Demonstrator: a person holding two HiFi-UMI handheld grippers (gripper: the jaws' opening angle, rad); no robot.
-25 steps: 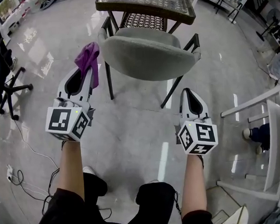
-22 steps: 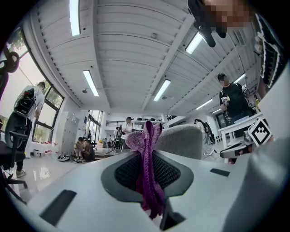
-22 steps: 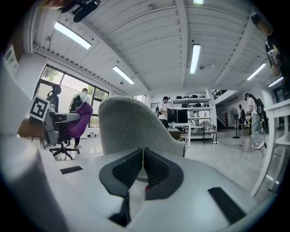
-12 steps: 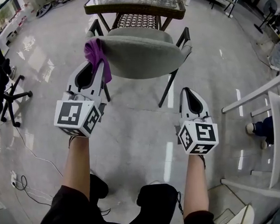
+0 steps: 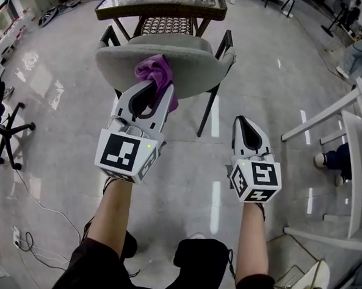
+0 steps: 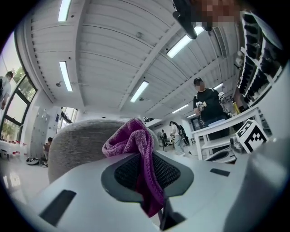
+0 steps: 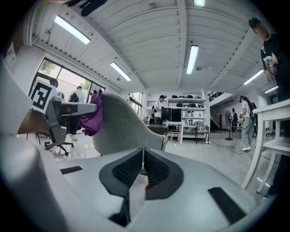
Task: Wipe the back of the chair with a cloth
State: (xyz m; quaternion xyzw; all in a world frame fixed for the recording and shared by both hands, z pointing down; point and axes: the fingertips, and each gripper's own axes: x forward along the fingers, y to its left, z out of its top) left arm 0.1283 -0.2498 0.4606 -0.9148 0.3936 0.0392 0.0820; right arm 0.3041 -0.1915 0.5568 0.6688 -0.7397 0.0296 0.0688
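A grey upholstered chair with black legs stands in front of me, its curved back (image 5: 164, 71) facing me. My left gripper (image 5: 159, 87) is shut on a purple cloth (image 5: 155, 72), and the cloth presses against the middle of the chair back. In the left gripper view the cloth (image 6: 136, 149) bunches over the jaws with the grey chair back (image 6: 77, 145) just behind. My right gripper (image 5: 248, 123) hangs lower right of the chair, shut and holding nothing. In the right gripper view the chair back (image 7: 122, 127) and the cloth (image 7: 93, 118) show to the left.
A wicker table with a glass top (image 5: 160, 4) stands just behind the chair. A white rack (image 5: 347, 161) is at my right. An office chair base (image 5: 9, 130) and floor cables (image 5: 27, 229) lie at my left. People stand further off in the room.
My left gripper has carried the cloth rightward and forward, from the chair's left edge onto the middle of its back. My right gripper has hardly moved.
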